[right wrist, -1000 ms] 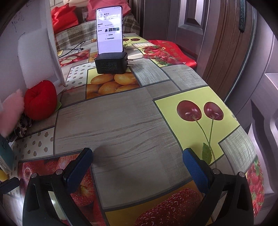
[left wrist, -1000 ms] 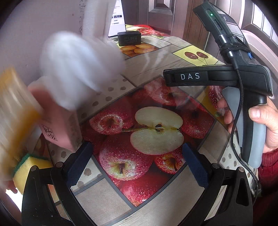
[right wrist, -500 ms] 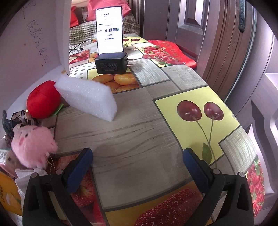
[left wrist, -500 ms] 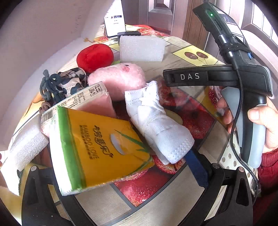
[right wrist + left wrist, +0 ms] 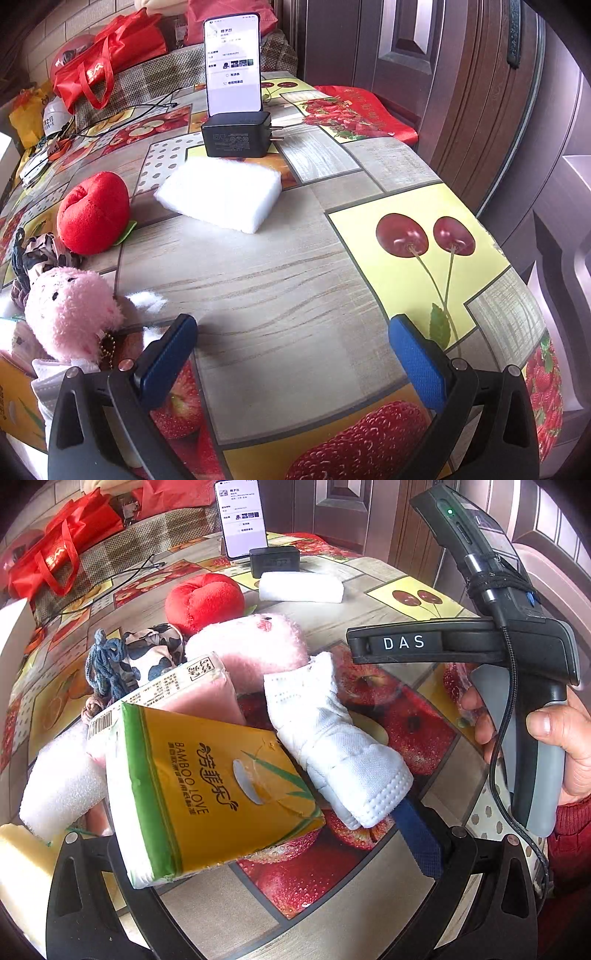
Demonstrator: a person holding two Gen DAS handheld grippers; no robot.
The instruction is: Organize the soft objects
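A heap of soft things lies on the fruit-print table point(image 5: 402, 602). It holds a yellow tissue pack point(image 5: 207, 794), a pink tissue pack point(image 5: 199, 698), white face masks point(image 5: 332, 738), a pink plush point(image 5: 251, 646), a red plush apple point(image 5: 205, 600) and a white foam block point(image 5: 301, 587). My left gripper point(image 5: 291, 812) is open; the yellow pack covers its left finger. My right gripper point(image 5: 291, 332) is open and empty over bare table, right of the pink plush point(image 5: 70, 310). The foam block point(image 5: 221, 192) and plush apple point(image 5: 94, 212) lie beyond it.
A phone point(image 5: 232, 62) stands against a black charger point(image 5: 238, 134) at the back. A red bag point(image 5: 107, 51) and cables sit far left. Cow-print cloth point(image 5: 155, 653), a blue yarn band point(image 5: 105, 661), another foam piece point(image 5: 62, 775) and a yellow sponge point(image 5: 18, 867) flank the heap. A hand point(image 5: 554, 738) holds the right gripper.
The soft things were tumbling and blurred one second ago; now they lie still in a heap. The white wall at the left is gone. The foam block has settled flat. Neither gripper moved.
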